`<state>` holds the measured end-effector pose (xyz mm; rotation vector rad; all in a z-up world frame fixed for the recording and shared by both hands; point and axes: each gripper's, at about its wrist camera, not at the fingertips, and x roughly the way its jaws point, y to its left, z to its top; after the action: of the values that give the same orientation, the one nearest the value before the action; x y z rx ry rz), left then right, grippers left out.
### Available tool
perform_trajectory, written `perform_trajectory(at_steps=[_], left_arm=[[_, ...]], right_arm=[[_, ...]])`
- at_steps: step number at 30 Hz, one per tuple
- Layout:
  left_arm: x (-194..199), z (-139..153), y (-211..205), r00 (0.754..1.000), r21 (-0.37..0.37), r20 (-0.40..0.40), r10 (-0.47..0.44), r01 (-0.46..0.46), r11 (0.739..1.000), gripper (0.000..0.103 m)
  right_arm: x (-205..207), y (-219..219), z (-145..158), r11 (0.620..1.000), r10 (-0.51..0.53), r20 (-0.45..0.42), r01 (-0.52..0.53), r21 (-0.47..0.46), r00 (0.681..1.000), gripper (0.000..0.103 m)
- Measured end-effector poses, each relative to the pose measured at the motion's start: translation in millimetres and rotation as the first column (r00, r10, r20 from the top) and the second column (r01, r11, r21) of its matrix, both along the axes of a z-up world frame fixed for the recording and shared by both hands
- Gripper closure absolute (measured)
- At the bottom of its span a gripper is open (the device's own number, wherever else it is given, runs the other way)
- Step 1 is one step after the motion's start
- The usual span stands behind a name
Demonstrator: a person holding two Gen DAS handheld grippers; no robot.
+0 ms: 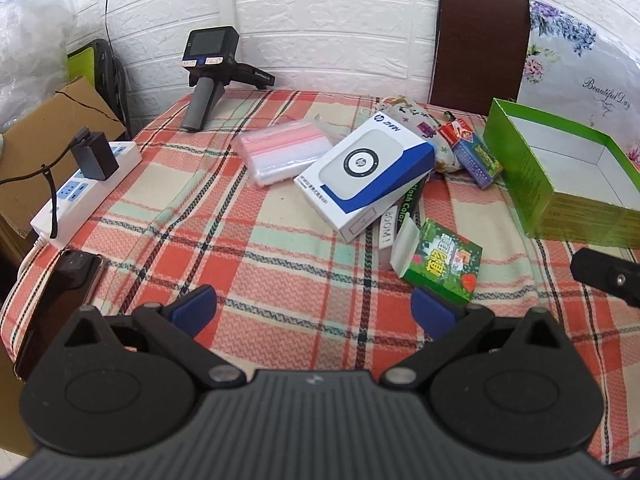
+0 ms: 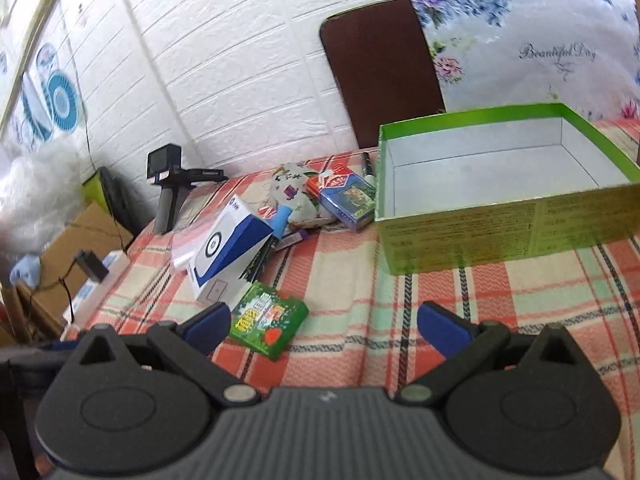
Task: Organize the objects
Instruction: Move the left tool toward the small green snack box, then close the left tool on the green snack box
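An empty green box [image 1: 560,176] [image 2: 500,224] stands open on the plaid table at the right. Left of it lies a heap: a white and blue HP box [image 1: 368,176] [image 2: 228,248], a small green carton [image 1: 444,266] [image 2: 268,320], a blue card pack [image 1: 476,156] [image 2: 348,200], a floral pouch [image 1: 420,120] [image 2: 292,192] and a pack of zip bags [image 1: 284,152]. My left gripper [image 1: 316,312] is open and empty above the table's near part. My right gripper [image 2: 324,326] is open and empty, its left fingertip beside the green carton.
A power strip [image 1: 80,192] with a black plug and a phone [image 1: 60,292] lie at the table's left edge. A black handheld camera [image 1: 208,76] stands at the back left. A brown chair back [image 1: 480,44] is behind the table. Cardboard sits left.
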<state>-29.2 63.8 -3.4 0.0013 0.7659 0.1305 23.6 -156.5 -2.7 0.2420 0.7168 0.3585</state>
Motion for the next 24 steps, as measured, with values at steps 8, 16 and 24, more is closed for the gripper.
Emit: perform_trajectory(at_steps=[8, 16, 24], left_arm=[[3, -6, 2, 1.000, -0.013, -0.023, -0.002, 0.002, 1.000, 0.000], [5, -10, 6, 0.999, -0.024, -0.034, 0.001, -0.002, 1.000, 0.000], [15, -2, 21, 0.999, -0.079, 0.022, -0.032, 0.034, 0.996, 0.000]], right_arm=[[-6, 13, -2, 0.998, 0.051, 0.007, -0.051, -0.037, 0.999, 0.000], [-12, 19, 1, 0.996, 0.072, 0.036, -0.070, -0.055, 0.997, 0.000], [-3, 32, -23, 0.969, 0.247, -0.128, -0.245, 0.030, 0.961, 0.001]])
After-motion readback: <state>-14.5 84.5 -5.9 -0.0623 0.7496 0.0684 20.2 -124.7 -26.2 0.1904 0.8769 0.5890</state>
